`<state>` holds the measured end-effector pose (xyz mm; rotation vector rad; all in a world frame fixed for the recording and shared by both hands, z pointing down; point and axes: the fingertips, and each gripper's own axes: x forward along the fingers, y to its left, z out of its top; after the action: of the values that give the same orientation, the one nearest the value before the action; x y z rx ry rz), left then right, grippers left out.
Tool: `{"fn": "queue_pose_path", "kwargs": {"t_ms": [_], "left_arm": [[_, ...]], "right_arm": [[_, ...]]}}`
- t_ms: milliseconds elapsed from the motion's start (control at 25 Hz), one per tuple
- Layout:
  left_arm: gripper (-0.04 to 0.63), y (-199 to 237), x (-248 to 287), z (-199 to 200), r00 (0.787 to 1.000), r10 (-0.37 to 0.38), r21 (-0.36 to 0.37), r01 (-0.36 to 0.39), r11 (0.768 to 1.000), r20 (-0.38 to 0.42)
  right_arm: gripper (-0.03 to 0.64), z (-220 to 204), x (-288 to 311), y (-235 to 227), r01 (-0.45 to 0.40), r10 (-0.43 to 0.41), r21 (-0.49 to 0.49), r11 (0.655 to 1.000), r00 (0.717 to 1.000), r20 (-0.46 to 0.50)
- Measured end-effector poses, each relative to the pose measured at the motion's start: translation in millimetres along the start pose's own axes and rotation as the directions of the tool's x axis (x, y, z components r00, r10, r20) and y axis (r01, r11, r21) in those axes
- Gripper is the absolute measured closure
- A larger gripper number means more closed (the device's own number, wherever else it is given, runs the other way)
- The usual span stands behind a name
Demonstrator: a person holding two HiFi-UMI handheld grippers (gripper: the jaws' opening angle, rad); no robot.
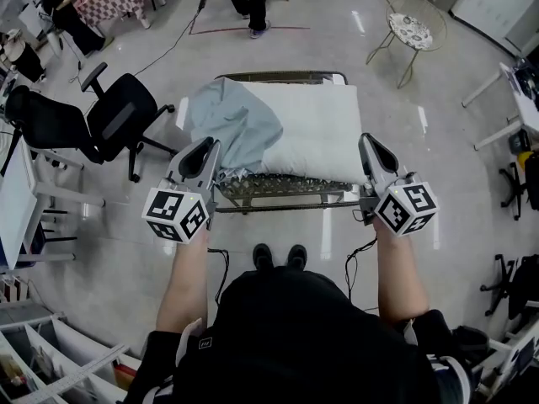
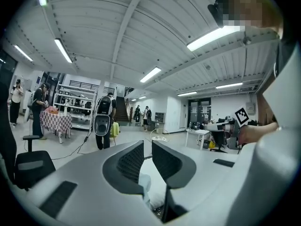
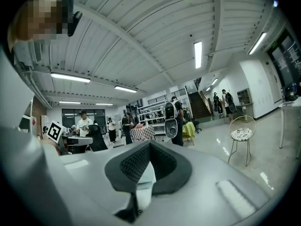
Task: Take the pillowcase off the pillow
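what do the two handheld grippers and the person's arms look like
The left gripper and right gripper are pale grey moulded shells tapering to fingers lined with black ribbed pads. Each carries a white cube with black square markers at its rear, and thin black cables trail from them to the floor. The person wears a black short-sleeved top, forearms bare.

1. Long ceiling tubes (image 2: pixel 214 36) are lighting the hall brightly and evenly from overhead.
2. The glossy floor (image 1: pixel 354 15) is throwing back white glare streaks.
3. Shadows on it are showing only soft and faint.
4. Both gripper views are bowing straight lines heavily, with their corners going black.
5. The left gripper (image 2: pixel 147 147) is looking slightly soft up close; distant figures are reading sharper.
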<state>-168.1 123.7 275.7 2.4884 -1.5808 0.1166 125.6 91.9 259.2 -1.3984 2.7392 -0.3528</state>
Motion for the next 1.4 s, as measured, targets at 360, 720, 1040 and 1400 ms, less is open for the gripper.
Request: {"fn": "queue_pose_path", "kwargs": {"t_ms": [360,720,1040,1400], "left_arm": [[0.552,10,-6,2,0.999,0.033,0.013,-0.033,0.999,-0.001],[0.557,11,11,18,0.999,0.041,0.070,-0.041,0.997,0.008],[0.560,19,11,8,0.998,0.067,0.056,-0.066,0.996,-0.004],[0.561,10,10,3,0.997,0.072,0.060,-0.071,0.996,-0.014]], "right_arm": [[0.609,22,-20,7,0.023,-0.021,-0.041,0.999,0.999,0.048],[0.609,21,-11,3,0.034,-0.031,-0.070,0.997,0.998,0.051],[0.609,13,-4,7,0.012,-0.010,-0.065,0.998,0.999,0.040],[0.609,13,-1,8,-0.005,0.007,-0.069,0.998,0.999,0.033]]}}
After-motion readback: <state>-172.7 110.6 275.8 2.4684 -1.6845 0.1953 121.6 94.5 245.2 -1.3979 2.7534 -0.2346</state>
